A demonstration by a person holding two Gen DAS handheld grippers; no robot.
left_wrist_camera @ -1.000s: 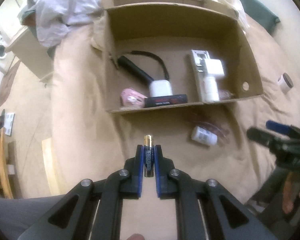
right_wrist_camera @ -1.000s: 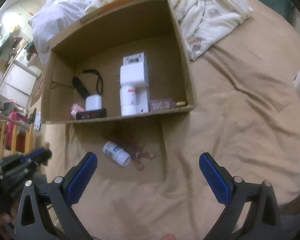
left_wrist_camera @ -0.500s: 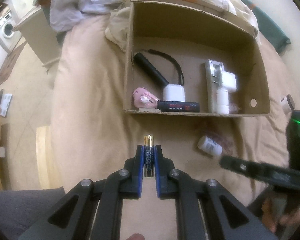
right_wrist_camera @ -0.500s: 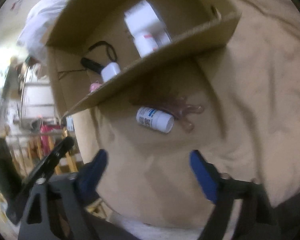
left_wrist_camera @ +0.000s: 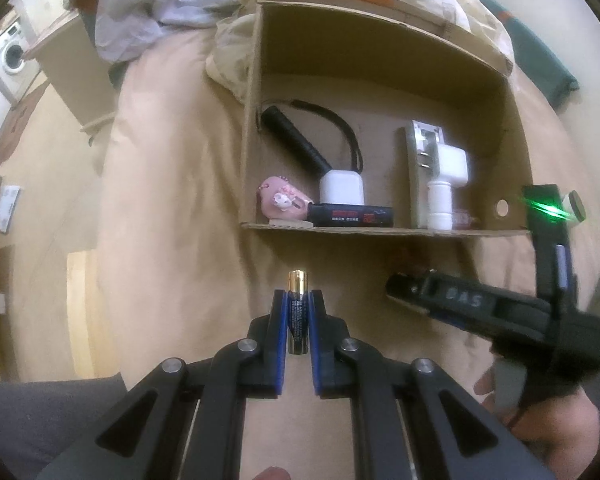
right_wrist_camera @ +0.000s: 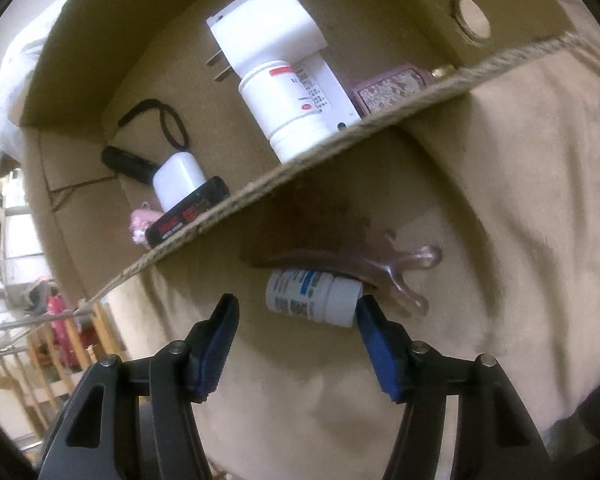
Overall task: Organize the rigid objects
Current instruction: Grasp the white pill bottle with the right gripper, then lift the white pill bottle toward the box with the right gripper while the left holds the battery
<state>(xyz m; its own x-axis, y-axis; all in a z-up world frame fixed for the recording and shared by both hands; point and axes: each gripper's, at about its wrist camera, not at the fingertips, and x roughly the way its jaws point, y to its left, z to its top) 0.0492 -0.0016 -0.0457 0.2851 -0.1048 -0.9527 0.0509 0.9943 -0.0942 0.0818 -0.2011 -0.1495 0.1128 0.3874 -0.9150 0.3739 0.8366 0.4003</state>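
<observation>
– Start big: what's on the bed?

– A cardboard box [left_wrist_camera: 380, 60] lying open on the tan blanket [left_wrist_camera: 172, 200], already holding a white plug adapter, a larger pill bottle, a black flashlight and a few small things. Plain corrugated walls, raw edge at the front.

– And the thing being gone after?

– The small white bottle [right_wrist_camera: 314, 296], outside the box, just in front of its near wall. It lies on its side beside a translucent brown plastic clip [right_wrist_camera: 384, 268]. From the right gripper [right_wrist_camera: 296, 320] it sits at twelve o'clock, its long axis running nine to three, cap toward three.

– So the fingers straddle it lengthwise?

– Looks so. The jaws are closing with the bottle between them; the three o'clock pad is at the cap, the nine o'clock one apart from the base. Smooth, hard plastic (it may roll, I'd guess).

– The other hand?

– The left gripper [left_wrist_camera: 298, 320] is clenched on a battery [left_wrist_camera: 298, 312], gold tip pointing at twelve, hanging short of the box.
</observation>
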